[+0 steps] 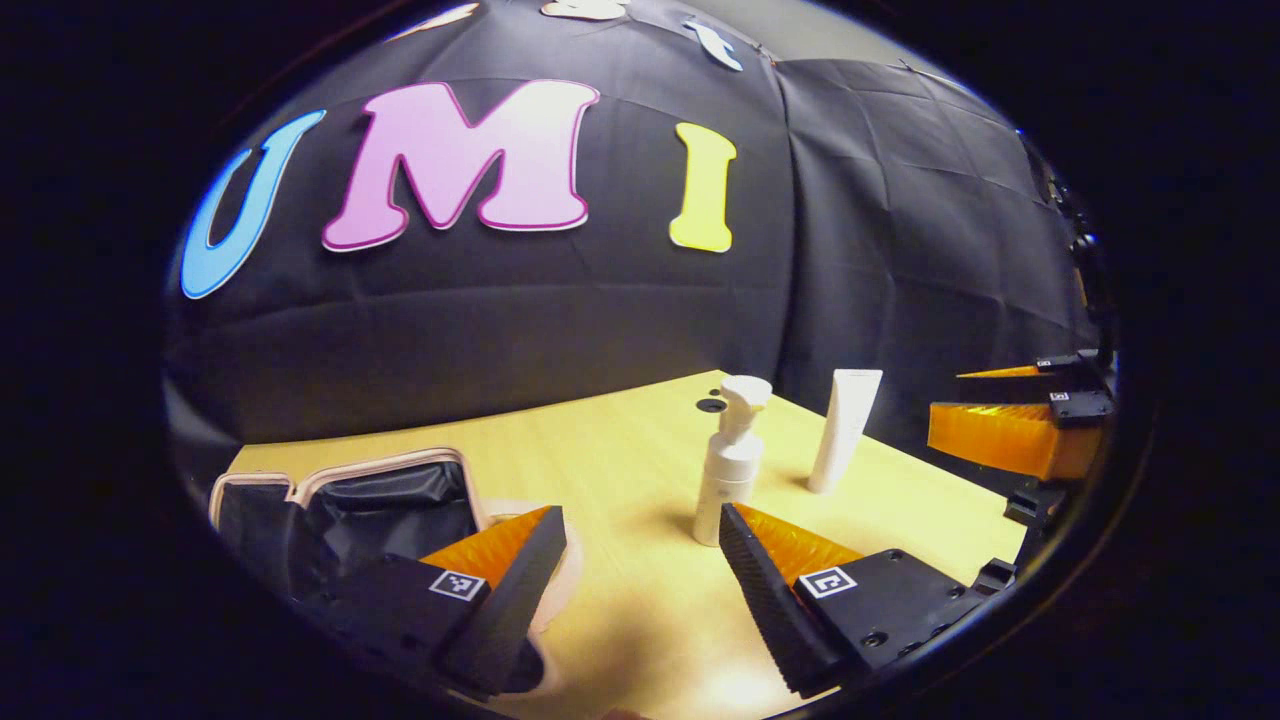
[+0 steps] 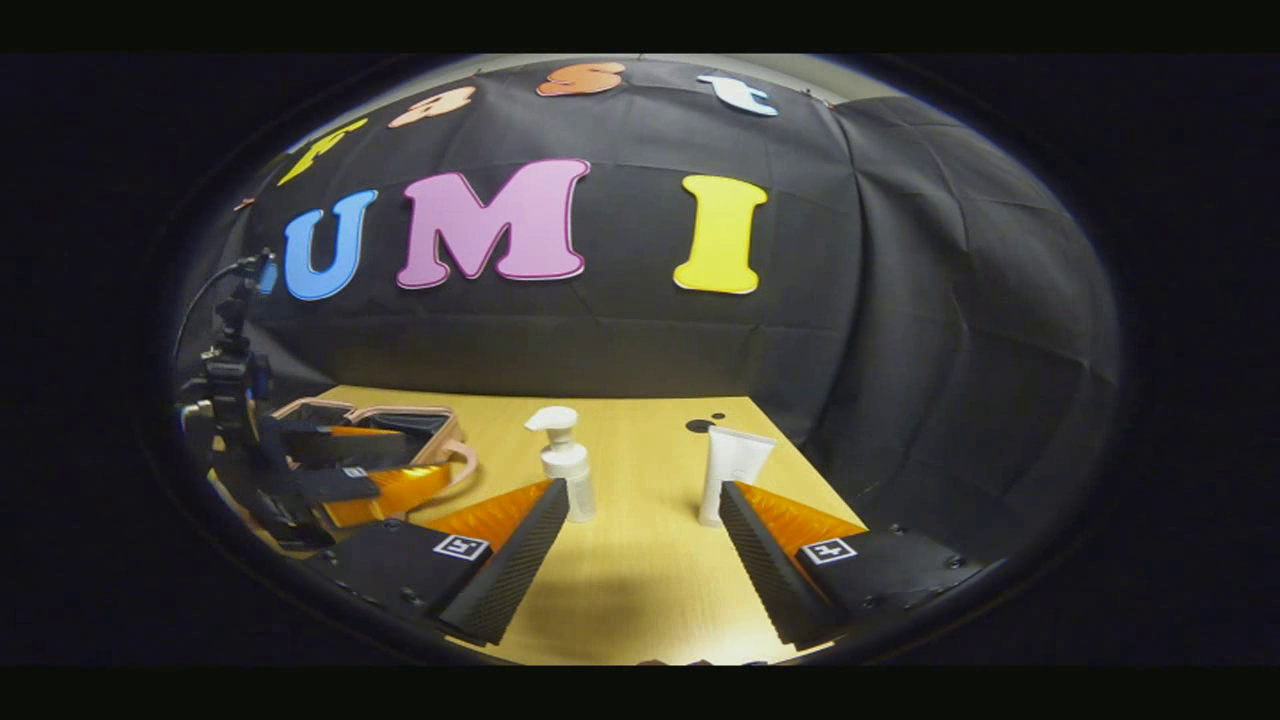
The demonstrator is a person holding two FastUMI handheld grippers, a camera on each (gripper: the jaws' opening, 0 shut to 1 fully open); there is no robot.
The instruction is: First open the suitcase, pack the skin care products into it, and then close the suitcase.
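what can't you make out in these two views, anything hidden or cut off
- Suitcase interior: left gripper view, the left gripper finger covers its near part and the lining is dark.
- Suitcase in right gripper view: the left gripper in front hides much of it.
- Pump bottle and tube labels: too small.
- Right gripper: cut off by the edge.

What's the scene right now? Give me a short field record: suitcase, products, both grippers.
suitcase: pink-rimmed suitcase lies open on the table, dark lining showing
pump bottle: white pump bottle upright on the table, outside the suitcase
tube: white tube standing on its cap, beside the bottle, apart from it
left gripper: left gripper jaws open, holding nothing
right gripper: right gripper jaws open, holding nothing, facing both products
packing: not yet started
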